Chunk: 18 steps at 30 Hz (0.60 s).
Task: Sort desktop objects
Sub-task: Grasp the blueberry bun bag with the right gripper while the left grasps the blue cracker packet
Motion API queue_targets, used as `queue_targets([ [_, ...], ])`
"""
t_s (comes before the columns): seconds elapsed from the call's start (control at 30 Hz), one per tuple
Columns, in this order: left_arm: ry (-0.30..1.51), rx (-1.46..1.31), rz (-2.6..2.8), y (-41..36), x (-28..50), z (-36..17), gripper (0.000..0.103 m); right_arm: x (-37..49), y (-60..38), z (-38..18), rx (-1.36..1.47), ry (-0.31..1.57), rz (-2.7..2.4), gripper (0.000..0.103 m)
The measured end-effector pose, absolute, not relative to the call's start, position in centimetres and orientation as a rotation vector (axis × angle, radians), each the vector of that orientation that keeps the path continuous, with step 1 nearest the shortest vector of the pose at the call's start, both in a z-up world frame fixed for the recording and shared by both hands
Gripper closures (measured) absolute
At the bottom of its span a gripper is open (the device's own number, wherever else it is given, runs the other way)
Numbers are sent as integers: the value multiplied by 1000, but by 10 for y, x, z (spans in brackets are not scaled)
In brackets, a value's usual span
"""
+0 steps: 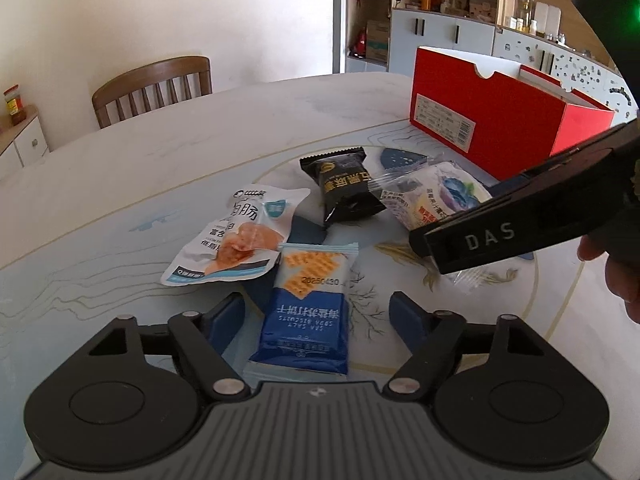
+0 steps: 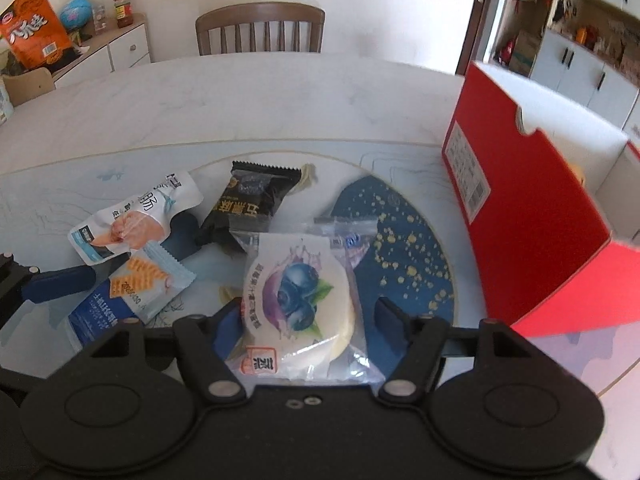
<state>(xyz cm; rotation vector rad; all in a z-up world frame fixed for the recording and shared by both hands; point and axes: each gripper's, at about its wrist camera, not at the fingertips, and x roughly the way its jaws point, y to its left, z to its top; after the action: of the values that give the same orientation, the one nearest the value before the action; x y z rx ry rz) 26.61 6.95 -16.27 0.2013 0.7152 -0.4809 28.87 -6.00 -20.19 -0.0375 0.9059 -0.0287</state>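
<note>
Several snack packets lie on the table. My left gripper (image 1: 316, 314) is open with its fingers on either side of a blue soda biscuit packet (image 1: 306, 312), also in the right wrist view (image 2: 120, 300). My right gripper (image 2: 306, 320) is open around a blueberry cake packet (image 2: 300, 296), which lies on the table; it also shows in the left wrist view (image 1: 432, 196). A white sausage pouch (image 1: 236, 236) (image 2: 132, 220) and a black packet (image 1: 344, 188) (image 2: 248, 204) lie further out. An open red box (image 1: 492, 116) (image 2: 532, 220) stands at the right.
A wooden chair (image 2: 260, 28) stands at the table's far side. A cabinet with an orange bag (image 2: 32, 28) and jars is at the far left. Shelves and white cupboards (image 1: 444, 32) fill the back right. The table (image 2: 240, 96) has a blue patterned centre.
</note>
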Motion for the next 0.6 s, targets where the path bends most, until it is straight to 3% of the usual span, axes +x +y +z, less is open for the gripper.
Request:
queue_targets([
  [0.13,707,206,-485,68,264,-161,41,289,-61,-202,-29,899,-22,43],
  [0.27,704,210,-486,66,262,-161,49,287,-63,-200,-25,903,-21,46],
  [0.37,703,217,-498,62,260,-159,62,287,-63,-200,-22,905,-24,47],
  [0.6,708,204,-499,57,259,-159,67,277,-70,-196,9,910,-21,48],
])
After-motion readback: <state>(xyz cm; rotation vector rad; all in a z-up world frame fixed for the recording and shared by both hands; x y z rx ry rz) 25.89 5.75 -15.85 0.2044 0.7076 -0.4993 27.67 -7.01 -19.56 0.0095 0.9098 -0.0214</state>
